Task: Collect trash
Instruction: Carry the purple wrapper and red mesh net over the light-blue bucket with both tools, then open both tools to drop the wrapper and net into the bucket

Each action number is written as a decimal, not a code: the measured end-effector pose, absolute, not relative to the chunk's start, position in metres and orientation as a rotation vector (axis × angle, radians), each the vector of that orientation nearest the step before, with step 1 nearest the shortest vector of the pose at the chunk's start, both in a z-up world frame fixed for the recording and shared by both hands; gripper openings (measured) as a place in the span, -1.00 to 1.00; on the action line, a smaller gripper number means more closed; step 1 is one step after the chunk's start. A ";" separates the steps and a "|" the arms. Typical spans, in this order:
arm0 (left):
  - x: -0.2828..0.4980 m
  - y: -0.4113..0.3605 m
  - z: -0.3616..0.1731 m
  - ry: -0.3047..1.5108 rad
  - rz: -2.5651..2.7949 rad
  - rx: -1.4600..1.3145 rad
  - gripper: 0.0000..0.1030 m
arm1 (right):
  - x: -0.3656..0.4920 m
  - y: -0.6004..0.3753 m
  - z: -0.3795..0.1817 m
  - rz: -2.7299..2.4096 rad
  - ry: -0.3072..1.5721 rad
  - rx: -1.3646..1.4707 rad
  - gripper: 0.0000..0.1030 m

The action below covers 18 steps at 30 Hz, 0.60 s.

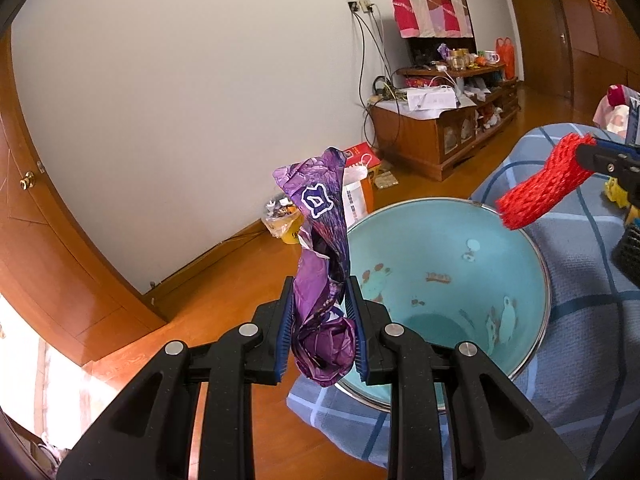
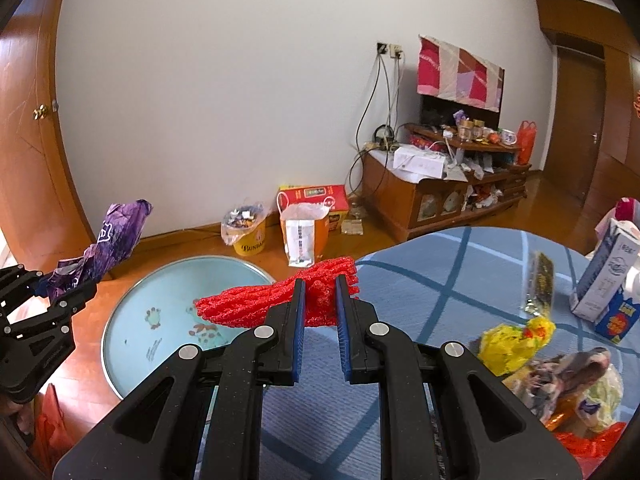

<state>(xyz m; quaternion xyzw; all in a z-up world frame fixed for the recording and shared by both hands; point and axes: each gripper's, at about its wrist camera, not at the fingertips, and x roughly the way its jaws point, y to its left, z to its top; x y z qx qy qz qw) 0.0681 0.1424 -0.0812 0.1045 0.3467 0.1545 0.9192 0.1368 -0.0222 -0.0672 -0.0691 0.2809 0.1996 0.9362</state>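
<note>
Purple wrapper (image 1: 324, 280) pinched between the left gripper's (image 1: 320, 300) blue pads, crumpled, sticking up past the fingertips, held over the near-left rim of the teal bin (image 1: 532, 248). Red foam net (image 2: 280, 300) pinched in the right gripper (image 2: 320, 300), its loose end hanging out left over the bin's edge. Neither piece of trash touches the bin; both are in the air.

Step, as I read it: carry-to-bin, both hands loaded, just short of the drop. Next move calls for getting each piece fully over the bin mouth, then spreading the fingers so it falls clear. Wrapper is light and crinkled, may cling to a pad. Net is long, so its tail could catch on the rim if let go too close to the edge.

Bin stands on the wood floor (image 1: 224, 280), right beside a bed with a blue plaid cover (image 2: 440, 280).

View differences: left wrist view looks down into the bin and shows its printed inside with no trash that I can make out; it catches the right gripper only as a dark tip at the frame's right edge with the net on it. Right wrist view shows what's left to collect on the cover: yellow wrapper (image 2: 512, 340), milk carton (image 2: 608, 280), clear packet (image 2: 540, 284), mixed heap (image 2: 576, 384) at lower right. It also shows the left gripper from the side at far left, wrapper poking up.
</note>
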 end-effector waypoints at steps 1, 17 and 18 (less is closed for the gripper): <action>0.069 0.142 -0.082 0.715 0.318 0.217 -0.52 | 0.137 -0.021 -0.068 0.410 0.577 -0.144 -0.71; 0.071 0.144 -0.084 0.720 0.310 0.211 -0.48 | 0.136 -0.008 -0.074 0.437 0.606 -0.163 -0.69; 0.070 0.144 -0.084 0.721 0.307 0.210 -0.48 | 0.136 -0.008 -0.075 0.438 0.607 -0.163 -0.69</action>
